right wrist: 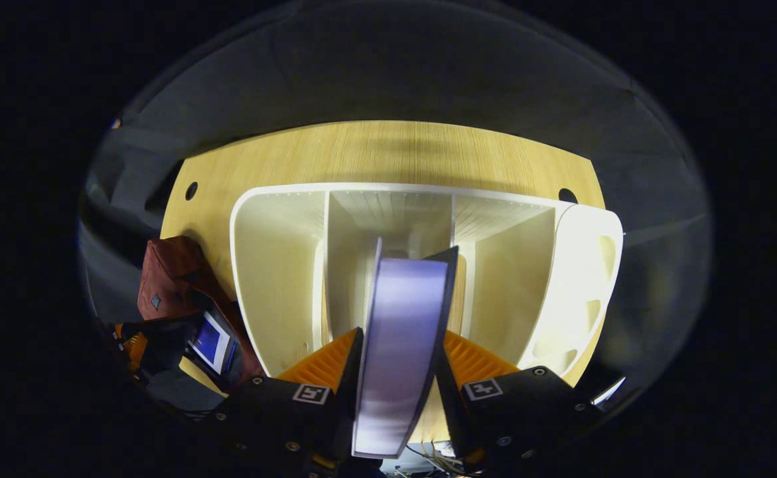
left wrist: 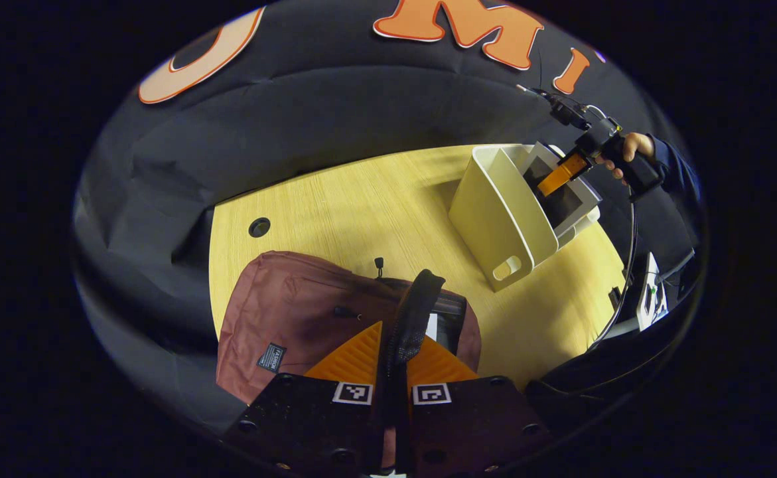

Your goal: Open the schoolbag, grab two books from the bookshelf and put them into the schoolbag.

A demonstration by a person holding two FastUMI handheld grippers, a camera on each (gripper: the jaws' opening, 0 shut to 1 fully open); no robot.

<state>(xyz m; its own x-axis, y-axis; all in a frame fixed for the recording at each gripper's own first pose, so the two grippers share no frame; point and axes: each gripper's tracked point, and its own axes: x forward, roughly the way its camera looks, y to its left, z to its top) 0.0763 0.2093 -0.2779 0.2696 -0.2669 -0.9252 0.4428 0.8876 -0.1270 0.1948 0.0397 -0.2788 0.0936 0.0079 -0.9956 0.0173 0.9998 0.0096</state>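
Clamped between the right hand-held gripper [right wrist: 398, 372] fingers, a book [right wrist: 398, 345] stands upright over the middle compartment of the white bookshelf [right wrist: 275, 265] on the table [right wrist: 388, 149]. Left hand-held gripper [left wrist: 393, 362] pinches the black strap [left wrist: 411, 318] of the maroon schoolbag [left wrist: 282, 312], mouth open, a second book [right wrist: 210, 342] inside; bare tabletop separates bag and shelf.

Maroon schoolbag [left wrist: 282, 318] lying flat at the table's near left, top unzipped, blue-covered book [right wrist: 210, 342] inside, cream three-compartment bookshelf [left wrist: 501, 219] far right, thin book [right wrist: 398, 345] upright over its middle compartment
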